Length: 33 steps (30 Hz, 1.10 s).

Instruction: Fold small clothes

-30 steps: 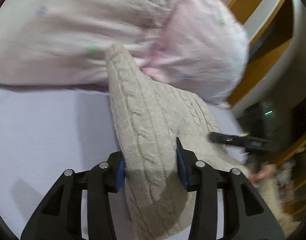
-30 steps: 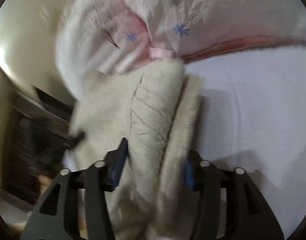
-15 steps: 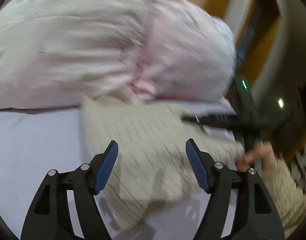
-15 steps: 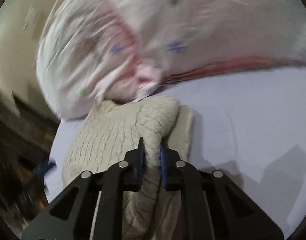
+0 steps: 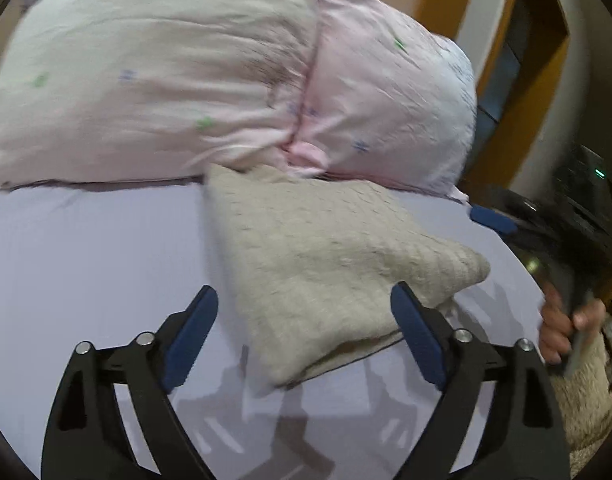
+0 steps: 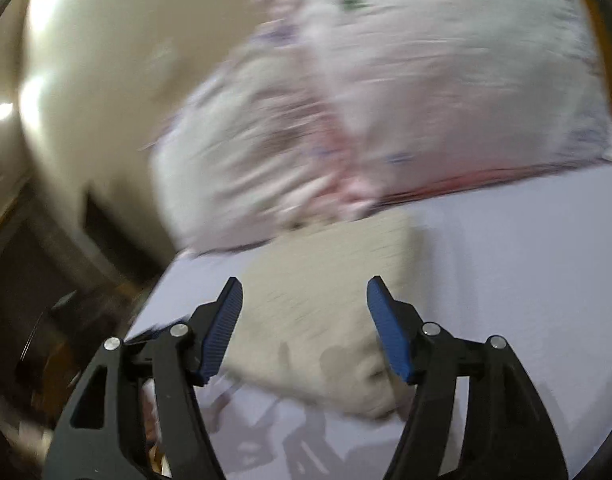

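Knitwear, a small beige cable-knit garment point(image 5: 329, 272), lies folded on the pale lilac bed sheet point(image 5: 86, 264), its far edge touching a pink pillow point(image 5: 194, 76). My left hand-held gripper point(image 5: 304, 330) hangs wide open just above its near edge, holding nothing; my right hand-held gripper point(image 6: 304, 326) is equally spread and empty over the same garment. I judge the knit soft, thick and limp, light but prone to sagging, so a doubled corner or folded edge looks the best hold. The left view shows my right hand point(image 5: 565, 328) and the knit's texture; the right view is too blurred for either.
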Motion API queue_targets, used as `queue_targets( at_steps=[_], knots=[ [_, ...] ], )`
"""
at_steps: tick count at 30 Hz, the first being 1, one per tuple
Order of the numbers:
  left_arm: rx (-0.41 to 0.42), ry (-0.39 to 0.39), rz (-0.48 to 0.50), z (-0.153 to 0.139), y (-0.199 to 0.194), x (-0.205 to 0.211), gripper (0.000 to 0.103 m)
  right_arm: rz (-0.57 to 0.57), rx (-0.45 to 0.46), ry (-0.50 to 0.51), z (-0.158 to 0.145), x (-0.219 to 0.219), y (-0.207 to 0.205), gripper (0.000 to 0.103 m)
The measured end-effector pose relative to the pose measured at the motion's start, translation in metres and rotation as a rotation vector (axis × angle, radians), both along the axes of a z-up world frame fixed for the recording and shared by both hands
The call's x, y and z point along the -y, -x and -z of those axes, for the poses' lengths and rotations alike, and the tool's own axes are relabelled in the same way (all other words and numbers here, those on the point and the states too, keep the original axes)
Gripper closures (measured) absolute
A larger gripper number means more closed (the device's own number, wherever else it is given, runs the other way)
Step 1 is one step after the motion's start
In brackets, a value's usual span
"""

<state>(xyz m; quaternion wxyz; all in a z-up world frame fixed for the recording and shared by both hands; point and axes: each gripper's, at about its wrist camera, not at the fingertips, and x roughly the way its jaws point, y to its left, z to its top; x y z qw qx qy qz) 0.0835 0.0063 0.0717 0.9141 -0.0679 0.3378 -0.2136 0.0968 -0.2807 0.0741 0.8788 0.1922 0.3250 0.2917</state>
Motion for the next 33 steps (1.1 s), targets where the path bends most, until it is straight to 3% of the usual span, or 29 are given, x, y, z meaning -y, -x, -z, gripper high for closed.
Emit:
queue_targets(
  at_steps=[2, 6, 9, 11, 13, 16, 22, 28, 33],
  knots=[
    [-0.01, -0.027, -0.025, 0.004, 0.007, -0.004, 0.007, -0.071, -0.004, -0.002, 0.01, -0.015, 0.004, 0.042],
    [-0.054, -0.063, -0.031, 0.019, 0.015, 0.0, 0.007, -0.005, -0.218, 0.184, 0.069, -0.034, -0.026, 0.046],
    [-0.104, -0.109, -0.054, 0.029, 0.02, 0.004, 0.001, 0.032, -0.151, 0.124, 0.055, -0.023, -0.006, 0.047],
    [-0.12, -0.161, -0.093, 0.034, 0.025, 0.008, 0.001, 0.064, -0.099, 0.12, 0.044, -0.011, 0.012, 0.018],
    [-0.142, -0.205, -0.119, 0.037, 0.028, 0.013, 0.001, 0.12, -0.051, 0.153, 0.036, -0.004, 0.034, 0.002],
    [-0.16, -0.237, -0.135, 0.043, 0.028, 0.021, 0.001, 0.176, -0.055, 0.243, 0.039, -0.001, 0.047, 0.002],
    [-0.225, -0.303, -0.168, 0.06, 0.019, 0.033, 0.001, 0.247, -0.189, 0.549, 0.077, -0.032, 0.049, 0.002],
    [-0.216, -0.344, -0.181, 0.065, 0.021, 0.036, 0.001, 0.235, -0.211, 0.645, 0.088, -0.056, 0.043, 0.002],
    [-0.208, -0.341, -0.19, 0.065, 0.019, 0.035, 0.001, 0.262, -0.208, 0.642, 0.087, -0.057, 0.039, 0.002]
  ],
)
